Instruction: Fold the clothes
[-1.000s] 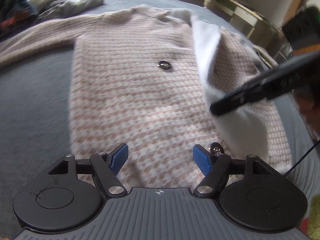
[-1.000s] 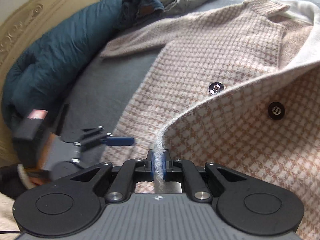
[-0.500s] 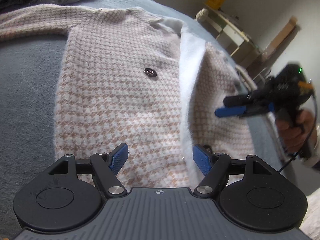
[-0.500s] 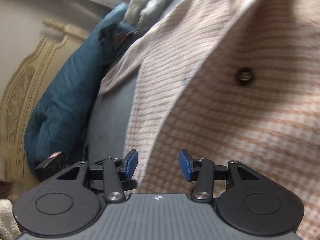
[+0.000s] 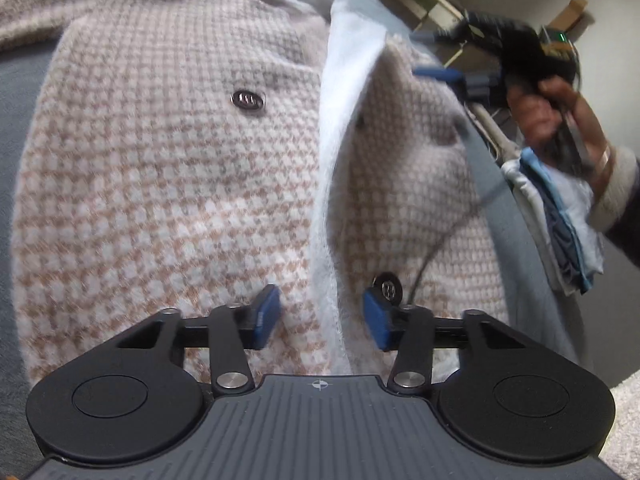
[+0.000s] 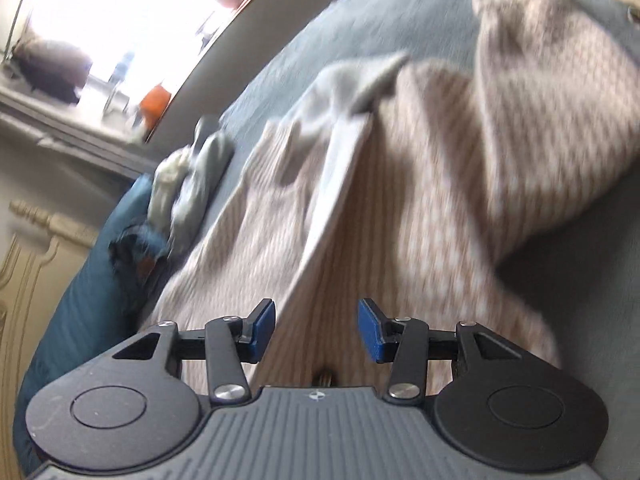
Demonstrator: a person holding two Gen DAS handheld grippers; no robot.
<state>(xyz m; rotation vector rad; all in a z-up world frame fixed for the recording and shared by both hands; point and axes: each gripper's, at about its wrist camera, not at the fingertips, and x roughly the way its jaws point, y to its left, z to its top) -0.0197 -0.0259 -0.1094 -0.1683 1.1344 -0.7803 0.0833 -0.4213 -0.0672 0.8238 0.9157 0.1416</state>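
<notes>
left wrist view is showing us the cardigan [image 5: 160, 184] lying front-up on the grey bed [image 5: 16, 92], its pink-and-white check spread wide, one front panel lapping the other along a pale edge [image 5: 332, 168] that is running down toward us. our left gripper [image 5: 320, 316] is hovering low over that edge with its blue pads spread wide and nothing between them; a dark button [image 5: 387, 289] is sitting just beside the right pad, and another button [image 5: 248, 100] is lying further up the chest.

our right gripper [image 6: 316, 330] is likewise standing wide and empty, over the same garment from the other side. in the left wrist view we are seeing it held in a hand [image 5: 560, 120] off beyond the cardigan's far edge.

we are judging that the fronts are lying closed and roughly flat, while the right sleeve [image 6: 540, 100] is lying bunched outward, so the garment is not folded as it lies. the next move is probably calling for a grip on a sleeve or side edge, taken through the thick knit without catching the layer beneath, and both pads closing fully before any lift.

right wrist view is badly smeared by motion, so we are not making out the weave or buttons there. the hem is hiding under both gripper bodies, the left sleeve is running out of frame, and the heap of other clothes [image 6: 192, 184] near the blue bedding [image 6: 80, 300] is too blurred to sort.
</notes>
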